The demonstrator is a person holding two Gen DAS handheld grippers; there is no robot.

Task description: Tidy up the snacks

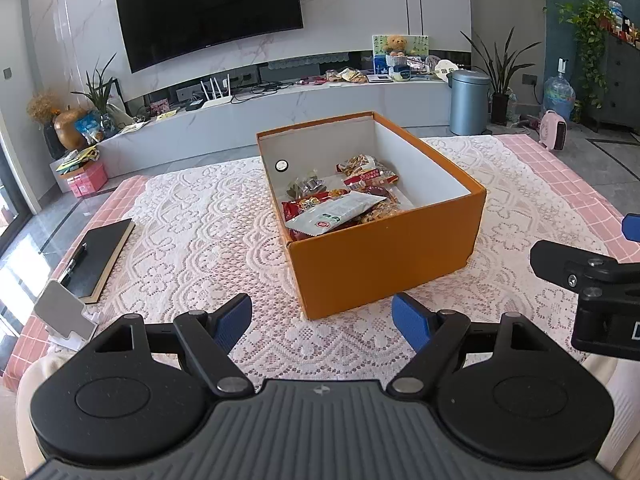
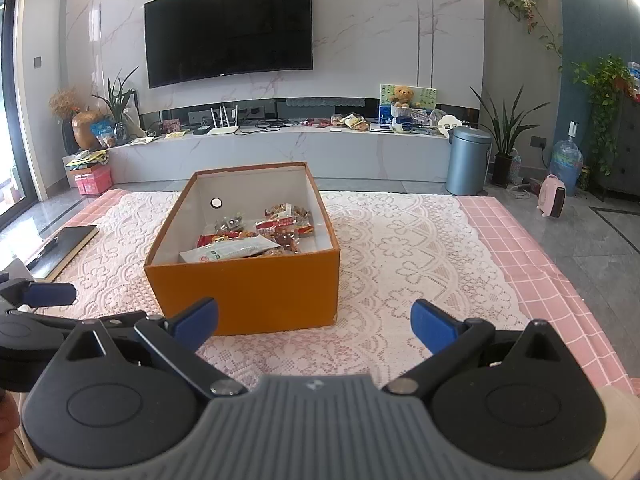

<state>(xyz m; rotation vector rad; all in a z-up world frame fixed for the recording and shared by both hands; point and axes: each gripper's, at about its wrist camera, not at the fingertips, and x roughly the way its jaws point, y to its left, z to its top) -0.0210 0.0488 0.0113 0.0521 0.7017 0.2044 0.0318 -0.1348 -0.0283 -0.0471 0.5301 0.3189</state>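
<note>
Both my grippers, left gripper (image 1: 322,322) and right gripper (image 2: 314,322), are spread wide and empty before the orange box (image 1: 384,268) of snack packets (image 1: 340,210).

Snacks (image 1: 340,204) in box (image 1: 384,272) mid-table (image 1: 200,240) (notebook (image 1: 100,258) far left).

No text can be read: the print on the snack packets (image 1: 340,208) in the orange box (image 1: 384,264) is too small and blurred, and the television (image 2: 228,28) is dark.
</note>
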